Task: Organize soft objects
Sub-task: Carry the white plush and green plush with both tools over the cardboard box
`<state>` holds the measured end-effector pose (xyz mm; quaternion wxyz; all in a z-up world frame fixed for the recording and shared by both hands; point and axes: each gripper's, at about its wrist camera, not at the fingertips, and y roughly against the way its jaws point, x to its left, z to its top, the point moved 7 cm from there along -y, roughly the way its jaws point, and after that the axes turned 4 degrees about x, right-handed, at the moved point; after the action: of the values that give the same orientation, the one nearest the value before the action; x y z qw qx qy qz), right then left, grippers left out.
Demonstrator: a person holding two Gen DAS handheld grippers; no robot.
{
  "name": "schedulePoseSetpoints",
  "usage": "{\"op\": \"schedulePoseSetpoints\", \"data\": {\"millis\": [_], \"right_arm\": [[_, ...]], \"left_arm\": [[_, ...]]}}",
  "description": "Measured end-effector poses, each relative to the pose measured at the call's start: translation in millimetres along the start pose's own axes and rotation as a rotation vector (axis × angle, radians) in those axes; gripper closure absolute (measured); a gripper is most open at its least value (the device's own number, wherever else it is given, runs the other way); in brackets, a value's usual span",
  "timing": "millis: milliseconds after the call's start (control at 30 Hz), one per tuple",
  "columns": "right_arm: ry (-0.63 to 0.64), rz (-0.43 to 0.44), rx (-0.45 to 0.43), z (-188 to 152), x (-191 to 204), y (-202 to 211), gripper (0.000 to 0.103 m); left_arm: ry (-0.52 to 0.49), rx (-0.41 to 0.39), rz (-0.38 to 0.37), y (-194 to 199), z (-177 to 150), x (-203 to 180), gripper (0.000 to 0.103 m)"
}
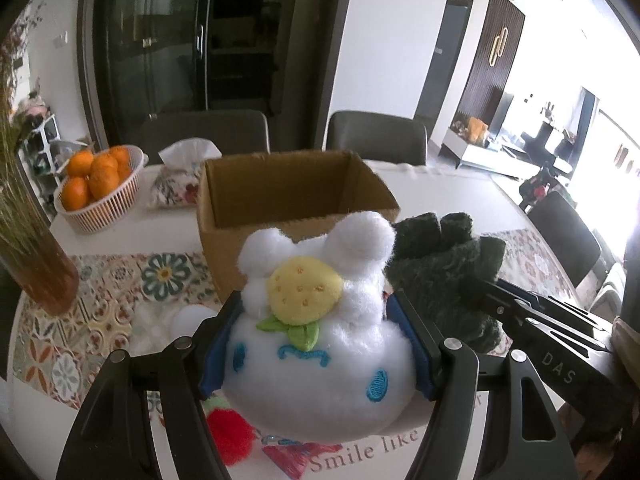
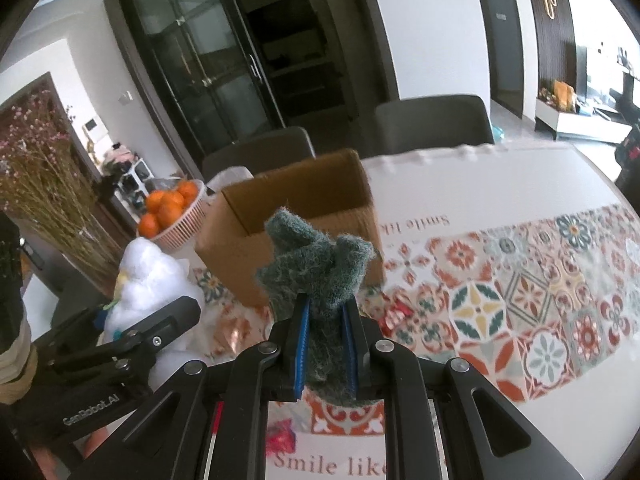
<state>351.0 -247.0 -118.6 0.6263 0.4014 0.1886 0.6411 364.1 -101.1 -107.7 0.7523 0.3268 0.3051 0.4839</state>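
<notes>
Left gripper [image 1: 316, 344] is clamped on a white plush toy [image 1: 316, 360], blue pads squeezing both sides, toy up off the table w/ its yellow strawberry patch facing the camera. Right gripper [image 2: 326, 344] is clenched tight on a dark green knit glove [image 2: 320, 264], glove fingers sticking up above the pads. Both held side by side, glove just to the right of the plush, neither touching the tabletop. Open cardboard box [image 1: 288, 200] sits right behind them on the white table [image 1: 448, 192], on the far edge of a patterned table runner [image 2: 520, 288]. Box looks empty inside from here. A red fuzzy thing [image 1: 230, 432] lies on the runner below the plush. Basket of oranges [image 1: 100, 188] and a tissue pouch [image 1: 180, 184] sit left of the box, vase of dried flowers [image 2: 44, 208] at the far left.
</notes>
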Motion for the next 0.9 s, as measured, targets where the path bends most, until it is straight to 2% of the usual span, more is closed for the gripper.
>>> {"op": "schedulePoseSetpoints", "data": {"millis": [467, 900], "right_arm": [[0.029, 0.041, -0.088, 65, 16, -6, 0.086], [0.076, 0.055, -0.088, 116, 21, -39, 0.086]], "left_arm": [[-0.027, -0.068, 0.031, 5, 57, 16, 0.032], [-0.058, -0.083, 0.056, -13, 110, 28, 0.032]]}}
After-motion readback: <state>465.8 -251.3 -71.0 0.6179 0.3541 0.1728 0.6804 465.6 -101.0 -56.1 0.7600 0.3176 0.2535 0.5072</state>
